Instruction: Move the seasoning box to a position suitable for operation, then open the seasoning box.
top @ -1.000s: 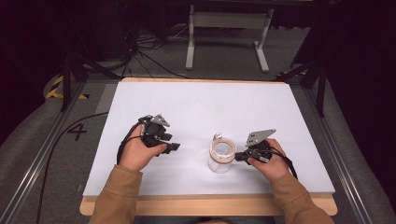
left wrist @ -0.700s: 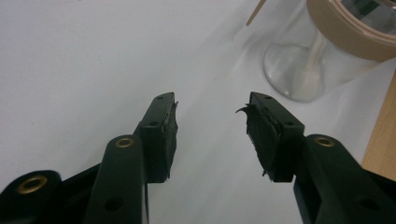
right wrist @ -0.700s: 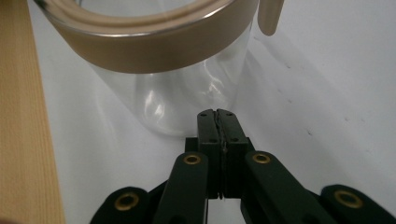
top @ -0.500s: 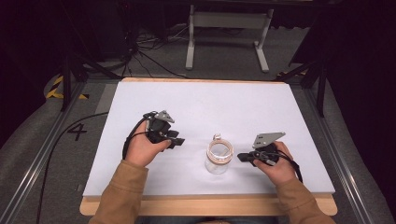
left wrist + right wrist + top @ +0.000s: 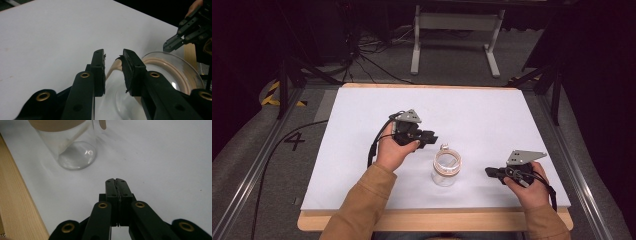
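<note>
From the high view a clear glass jar (image 5: 446,169) with a tan rubber ring stands upright, mouth up, near the table's (image 5: 362,110) front edge between the left gripper (image 5: 428,137) and right gripper (image 5: 492,173); the left gripper view shows its jaws spread beside the ring's tab (image 5: 115,67), while the right gripper view shows its jaws pressed together, empty, apart from the jar's base.

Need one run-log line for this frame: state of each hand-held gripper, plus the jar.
left hand-held gripper: open, at jar rim | right hand-held gripper: shut, empty, apart from jar | glass jar: upright on white table
</note>
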`<state>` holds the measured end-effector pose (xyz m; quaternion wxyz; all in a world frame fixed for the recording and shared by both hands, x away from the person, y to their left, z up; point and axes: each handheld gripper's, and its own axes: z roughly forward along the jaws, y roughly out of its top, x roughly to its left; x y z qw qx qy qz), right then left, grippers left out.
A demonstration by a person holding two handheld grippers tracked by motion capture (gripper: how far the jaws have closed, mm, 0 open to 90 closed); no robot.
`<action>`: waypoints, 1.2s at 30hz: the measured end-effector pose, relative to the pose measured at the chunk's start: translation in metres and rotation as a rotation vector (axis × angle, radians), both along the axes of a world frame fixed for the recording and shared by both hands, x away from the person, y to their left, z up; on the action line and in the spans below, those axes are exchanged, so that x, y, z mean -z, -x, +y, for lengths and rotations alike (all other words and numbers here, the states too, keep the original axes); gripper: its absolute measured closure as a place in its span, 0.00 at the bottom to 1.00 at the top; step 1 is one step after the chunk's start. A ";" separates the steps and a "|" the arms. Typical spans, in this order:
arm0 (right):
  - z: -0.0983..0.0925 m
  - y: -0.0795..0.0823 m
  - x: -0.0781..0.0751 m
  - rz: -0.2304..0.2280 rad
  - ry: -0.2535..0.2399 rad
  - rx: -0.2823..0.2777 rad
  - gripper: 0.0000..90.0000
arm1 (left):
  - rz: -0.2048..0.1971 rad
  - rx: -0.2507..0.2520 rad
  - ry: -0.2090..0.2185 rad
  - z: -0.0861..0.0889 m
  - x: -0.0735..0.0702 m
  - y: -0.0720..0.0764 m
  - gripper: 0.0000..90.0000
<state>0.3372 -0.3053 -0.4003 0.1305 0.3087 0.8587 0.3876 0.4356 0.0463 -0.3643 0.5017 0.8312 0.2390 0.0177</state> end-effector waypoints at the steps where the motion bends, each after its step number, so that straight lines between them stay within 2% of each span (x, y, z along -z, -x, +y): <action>1: -0.001 0.001 0.000 -0.002 0.001 0.001 1.00 | -0.006 0.004 0.011 -0.005 0.003 0.000 0.81; 4: -0.001 0.002 0.000 -0.005 -0.005 0.001 1.00 | -0.005 0.010 0.028 -0.012 0.008 0.000 0.83; 6: 0.001 0.002 0.001 -0.010 -0.005 -0.005 1.00 | 0.011 0.014 0.052 -0.017 0.014 -0.002 0.83; 7: 0.002 0.002 0.002 -0.006 -0.006 -0.007 1.00 | 0.022 0.014 0.078 -0.019 0.016 -0.002 0.83; 11: 0.006 0.003 0.006 0.004 -0.001 -0.025 1.00 | 0.028 0.027 0.098 -0.022 0.019 -0.003 0.84; 15: 0.011 0.003 0.007 0.008 -0.003 -0.035 1.00 | 0.023 0.036 0.087 -0.023 0.018 -0.002 0.87; 19: 0.018 0.004 0.007 0.002 -0.008 -0.056 1.00 | 0.017 0.046 0.099 -0.024 0.018 -0.002 0.95; 22: 0.027 0.006 0.007 -0.004 -0.012 -0.081 1.00 | 0.025 0.051 0.092 -0.024 0.018 -0.002 0.97; 34: 0.053 0.013 -0.003 -0.033 -0.066 -0.157 1.00 | 0.034 0.051 0.104 -0.023 0.019 -0.003 0.97; 36: 0.057 0.014 -0.005 -0.021 -0.099 -0.172 1.00 | 0.035 0.051 0.105 -0.023 0.019 -0.003 0.97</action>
